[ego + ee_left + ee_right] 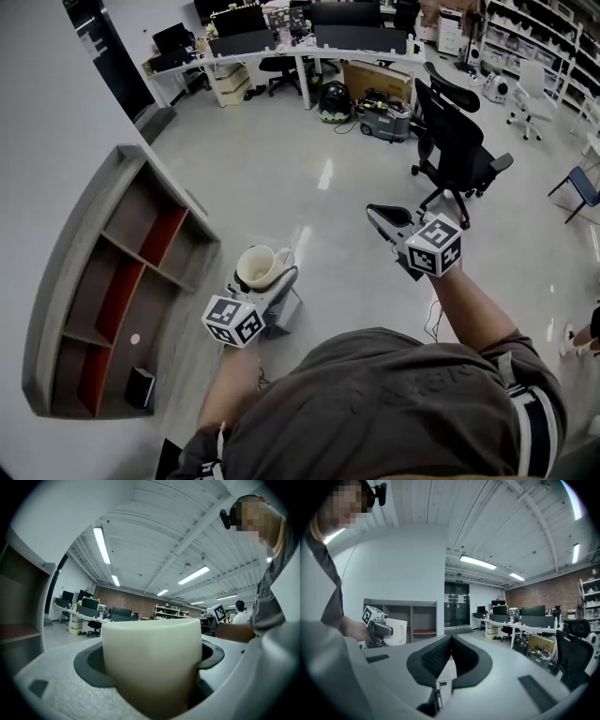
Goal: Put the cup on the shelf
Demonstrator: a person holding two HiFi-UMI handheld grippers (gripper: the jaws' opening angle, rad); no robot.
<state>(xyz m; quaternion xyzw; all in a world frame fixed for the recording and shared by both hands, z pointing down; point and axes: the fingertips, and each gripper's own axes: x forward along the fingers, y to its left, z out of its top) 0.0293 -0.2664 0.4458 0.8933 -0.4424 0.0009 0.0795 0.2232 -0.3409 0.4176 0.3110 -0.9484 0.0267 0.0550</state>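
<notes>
Bright room, lit from above.
Long ceiling lights [102, 544] shine white, and the floor [325, 173] shows a shiny glare spot. Both gripper views bend round with dark corners. The cup [150, 663] up close looks soft and blurry.

Shelf [112, 272] stands against white wall [47, 141] at left, open front facing the floor; compartments mostly bare, room to reach in; small dark box [141, 386] takes part of the end compartment nearest the person; small white round thing [135, 338] in the one beside it; wide bare floor [300, 178] between shelf and black office chair [455, 155]; chair stands ahead of right gripper [389, 223], apart from it; left gripper [272, 281] near shelf front, not touching; desks [300, 42] and floor clutter [375, 112] well back
</notes>
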